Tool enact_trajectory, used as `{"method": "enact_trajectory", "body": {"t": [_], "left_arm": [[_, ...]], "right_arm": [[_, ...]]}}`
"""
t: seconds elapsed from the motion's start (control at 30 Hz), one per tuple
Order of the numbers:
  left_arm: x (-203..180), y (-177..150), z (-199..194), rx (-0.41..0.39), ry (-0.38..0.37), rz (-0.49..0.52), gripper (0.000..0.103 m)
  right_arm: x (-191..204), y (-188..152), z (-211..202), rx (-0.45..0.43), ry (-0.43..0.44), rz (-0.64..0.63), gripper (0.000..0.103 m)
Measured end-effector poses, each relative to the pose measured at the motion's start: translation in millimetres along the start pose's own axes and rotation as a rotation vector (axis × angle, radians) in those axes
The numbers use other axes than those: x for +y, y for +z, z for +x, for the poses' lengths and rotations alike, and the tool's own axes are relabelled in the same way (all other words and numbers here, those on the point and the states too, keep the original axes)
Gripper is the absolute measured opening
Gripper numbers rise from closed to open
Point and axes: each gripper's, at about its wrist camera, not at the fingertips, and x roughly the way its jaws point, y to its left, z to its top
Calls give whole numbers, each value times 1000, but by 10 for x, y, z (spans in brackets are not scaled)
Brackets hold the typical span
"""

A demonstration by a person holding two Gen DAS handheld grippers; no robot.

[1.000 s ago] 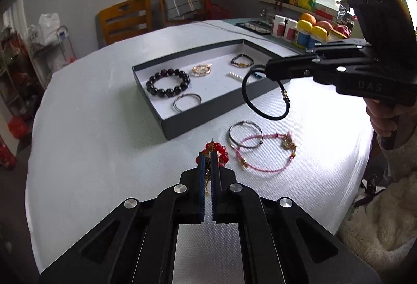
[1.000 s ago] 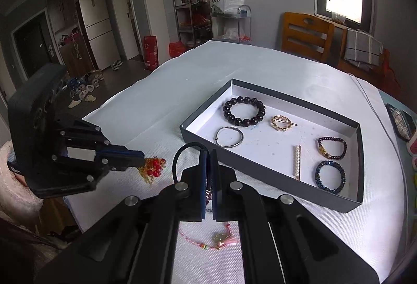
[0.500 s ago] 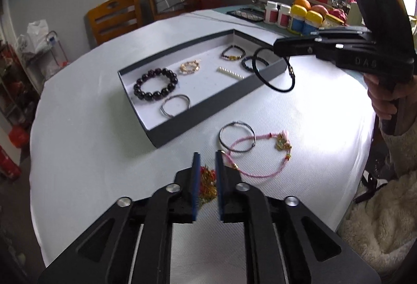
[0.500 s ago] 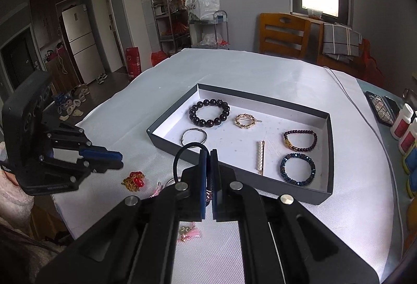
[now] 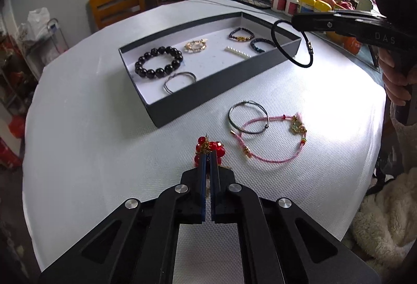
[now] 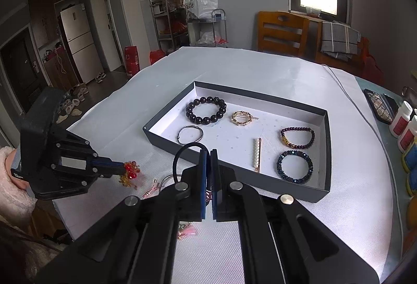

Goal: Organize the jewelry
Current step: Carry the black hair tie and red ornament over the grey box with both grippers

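Note:
My left gripper (image 5: 207, 155) is shut on a red bead and gold chain piece (image 5: 208, 147) low over the white tablecloth. The right wrist view shows that red piece (image 6: 131, 171) at the left gripper's tip. My right gripper (image 6: 208, 152) is shut on a black cord bracelet (image 6: 182, 153), whose loop (image 5: 292, 58) hangs over the right corner of the grey tray (image 5: 221, 93). The tray holds a black bead bracelet (image 5: 159, 62), a gold brooch (image 5: 195, 45), a pearl clip (image 5: 237, 52) and several more bracelets. A dark wire bangle (image 5: 247, 117) and a pink cord bracelet (image 5: 271, 138) lie on the cloth.
Pill bottles (image 5: 284, 1), fruit (image 5: 323, 0) and a dark flat case (image 6: 378, 104) crowd the table's right side. A wooden chair (image 5: 117, 5) stands beyond the table. A hand (image 5: 398, 83) and a fluffy sleeve (image 5: 385, 218) are at the right.
My left gripper's jaws opened around the red bead piece and have shut on it again. The right gripper carried the black cord loop to the tray's right corner.

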Motion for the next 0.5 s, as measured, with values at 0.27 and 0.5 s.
{"method": "enact_trajectory", "body": {"t": [0.27, 0.5], "left_arm": [[37, 478, -420, -120, 20, 25, 3], [2, 1107, -296, -161, 42, 57, 3]], "right_arm": [[-213, 153, -33, -37, -50, 28, 3], [-534, 373, 202, -37, -101, 79, 3]]}}
